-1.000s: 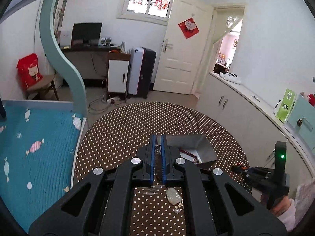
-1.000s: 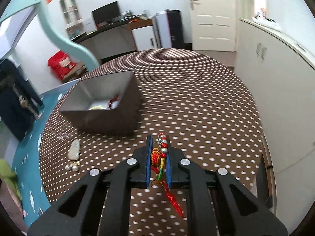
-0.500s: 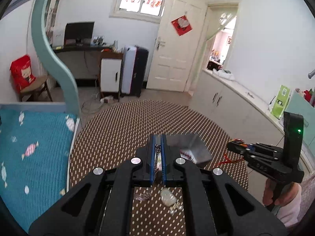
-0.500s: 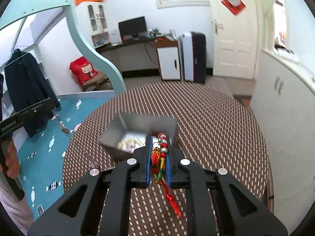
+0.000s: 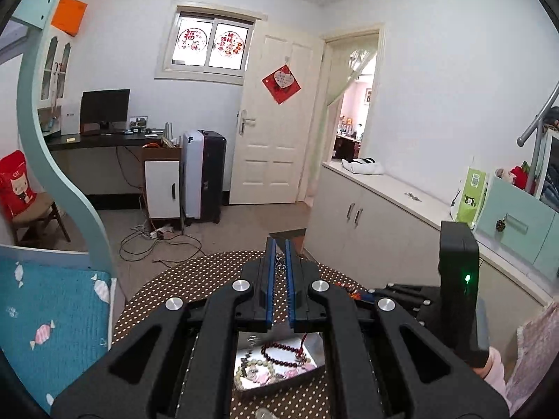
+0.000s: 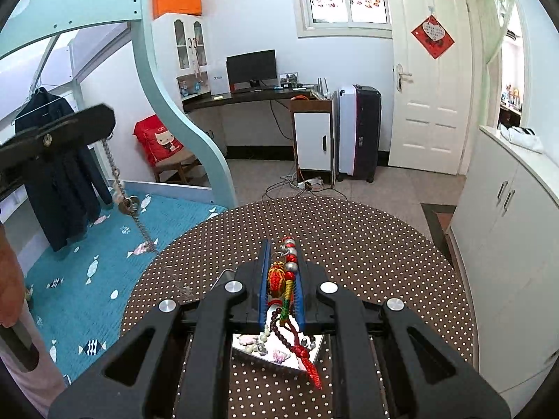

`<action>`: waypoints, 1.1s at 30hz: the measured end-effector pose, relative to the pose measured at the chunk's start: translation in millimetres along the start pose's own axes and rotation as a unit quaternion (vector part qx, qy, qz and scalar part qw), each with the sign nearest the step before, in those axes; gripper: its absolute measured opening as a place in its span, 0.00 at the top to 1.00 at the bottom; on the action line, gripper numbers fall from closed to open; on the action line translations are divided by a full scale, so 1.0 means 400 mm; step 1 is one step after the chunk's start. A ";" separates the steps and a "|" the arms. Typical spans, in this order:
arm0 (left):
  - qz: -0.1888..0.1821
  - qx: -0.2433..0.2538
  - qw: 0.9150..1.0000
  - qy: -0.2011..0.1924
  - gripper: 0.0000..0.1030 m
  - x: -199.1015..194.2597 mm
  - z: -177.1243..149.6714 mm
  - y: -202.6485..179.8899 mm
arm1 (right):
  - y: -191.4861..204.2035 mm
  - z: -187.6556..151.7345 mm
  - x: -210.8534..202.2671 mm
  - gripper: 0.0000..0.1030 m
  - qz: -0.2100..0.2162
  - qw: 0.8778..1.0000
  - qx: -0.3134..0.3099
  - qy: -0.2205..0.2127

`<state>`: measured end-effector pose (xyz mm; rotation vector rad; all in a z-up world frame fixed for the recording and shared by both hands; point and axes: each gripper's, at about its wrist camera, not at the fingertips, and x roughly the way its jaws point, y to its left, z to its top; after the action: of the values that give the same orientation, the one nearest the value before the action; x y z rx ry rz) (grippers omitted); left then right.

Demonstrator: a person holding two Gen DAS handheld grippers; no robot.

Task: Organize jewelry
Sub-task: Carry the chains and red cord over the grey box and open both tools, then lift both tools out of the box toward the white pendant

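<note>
My left gripper [image 5: 278, 244] is shut on a silver chain [image 5: 279, 265]; in the right wrist view the chain [image 6: 120, 188] hangs from it, with a ring midway, down to the table edge. My right gripper [image 6: 281, 248] is shut on a red knotted charm [image 6: 279, 277] with silver beads and a red tassel [image 6: 309, 363]. A grey metal box [image 5: 279, 382] lies under both grippers and holds a dark bead bracelet [image 5: 279, 352] and pale bead pieces [image 5: 251, 370]. The box also shows in the right wrist view [image 6: 244, 352].
The round brown dotted table [image 6: 367, 244] carries the box. A blue bed [image 6: 97, 262] lies left of it, with a curved teal frame [image 6: 181, 111]. White cabinets [image 6: 506, 227] run along the right. The other gripper's body [image 5: 454, 279] is at the right in the left wrist view.
Both grippers have risen and moved over the box, so it now lies beneath their fingers. The chain has lifted off the table and hangs from the left gripper.
</note>
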<state>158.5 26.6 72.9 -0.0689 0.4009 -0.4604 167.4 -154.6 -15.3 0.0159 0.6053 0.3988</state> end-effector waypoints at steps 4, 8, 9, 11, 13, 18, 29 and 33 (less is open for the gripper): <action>-0.001 -0.013 0.999 0.032 0.95 0.069 -0.027 0.010 | -0.016 -0.028 0.038 0.89 -0.001 1.000 0.007 0.026; 0.002 -0.031 0.996 0.083 0.95 0.153 -0.088 0.031 | -0.029 -0.051 0.080 0.89 0.002 0.998 0.020 0.052; 0.005 -0.035 0.995 0.096 0.95 0.174 -0.106 0.036 | -0.034 -0.057 0.090 0.87 -0.001 0.998 0.024 0.059; 0.014 -0.036 0.993 0.116 0.93 0.200 -0.141 0.040 | -0.040 -0.060 0.094 0.68 -0.004 0.998 0.030 0.061; 0.021 -0.036 0.990 0.137 0.78 0.221 -0.170 0.047 | -0.044 -0.055 0.084 0.40 -0.015 0.998 0.033 0.052; 0.027 -0.046 0.988 0.147 0.60 0.233 -0.193 0.064 | -0.055 -0.053 0.058 0.38 -0.029 0.998 0.033 0.043; 0.030 -0.045 0.986 0.156 0.50 0.196 -0.227 0.067 | -0.040 -0.075 0.026 0.33 -0.035 0.998 0.031 0.046; 0.038 -0.049 0.984 0.168 0.38 0.175 -0.268 0.068 | -0.037 -0.114 0.012 0.26 -0.040 0.997 0.033 0.055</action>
<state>185.3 22.3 -55.2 -0.0716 0.7564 -0.3771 151.0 -171.1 -57.6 0.0320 0.7259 0.3040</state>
